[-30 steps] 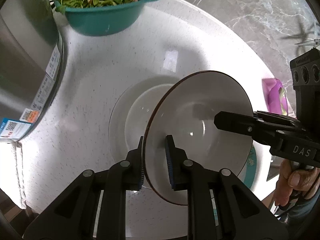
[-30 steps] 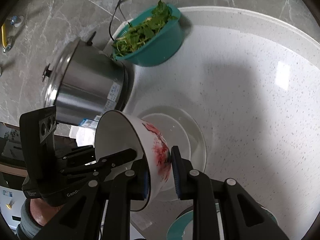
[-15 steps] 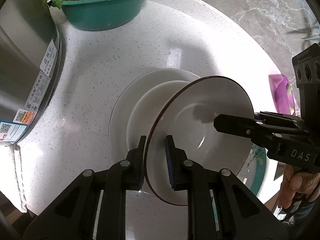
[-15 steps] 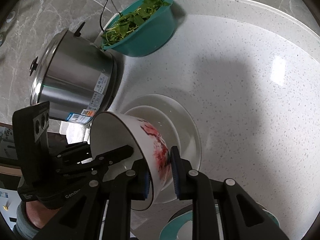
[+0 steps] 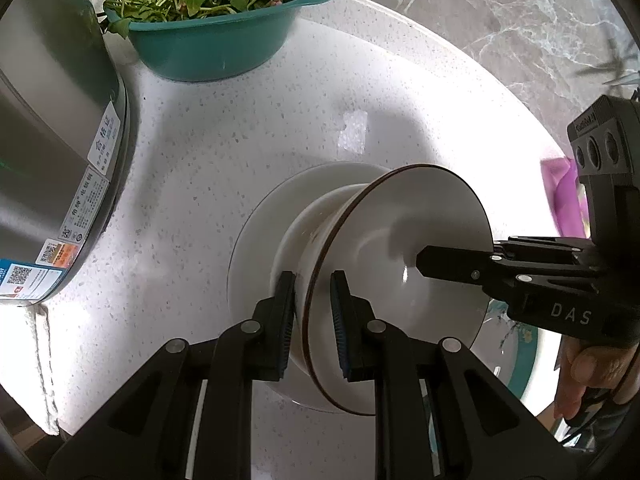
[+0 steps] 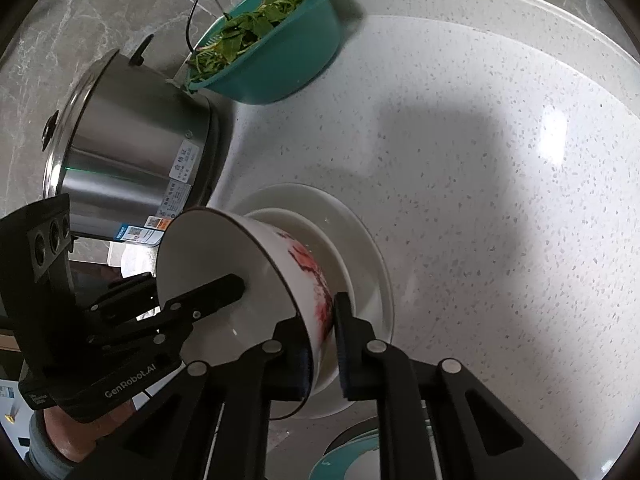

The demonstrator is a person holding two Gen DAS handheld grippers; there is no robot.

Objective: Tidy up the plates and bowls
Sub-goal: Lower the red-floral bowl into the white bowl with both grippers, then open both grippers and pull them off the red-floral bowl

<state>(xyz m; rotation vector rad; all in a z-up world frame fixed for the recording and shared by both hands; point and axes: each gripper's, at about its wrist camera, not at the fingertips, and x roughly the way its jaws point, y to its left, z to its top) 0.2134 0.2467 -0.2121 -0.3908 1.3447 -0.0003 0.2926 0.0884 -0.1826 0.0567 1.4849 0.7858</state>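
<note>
A white bowl with a brown rim and red painting (image 5: 400, 240) (image 6: 208, 264) is held tilted between both grippers. My left gripper (image 5: 313, 312) is shut on its near rim, and my right gripper (image 6: 322, 336) is shut on the opposite rim. The bowl hangs just over a white plate (image 5: 256, 248) (image 6: 372, 264) that carries a smaller white dish (image 5: 308, 224) (image 6: 280, 218). The bowl's underside appears to rest in or just above that dish.
A steel cooker (image 5: 48, 128) (image 6: 128, 152) stands at the left. A teal basin of green leaves (image 5: 208, 36) (image 6: 276, 52) sits at the back. A teal-rimmed plate (image 5: 520, 360) (image 6: 348, 460) lies by the near table edge. A purple item (image 5: 564, 196) lies at the right.
Both grippers have carried the bowl down and toward the stacked plates. The bowl now sits lower over the small dish, and more of the plate shows behind it.
</note>
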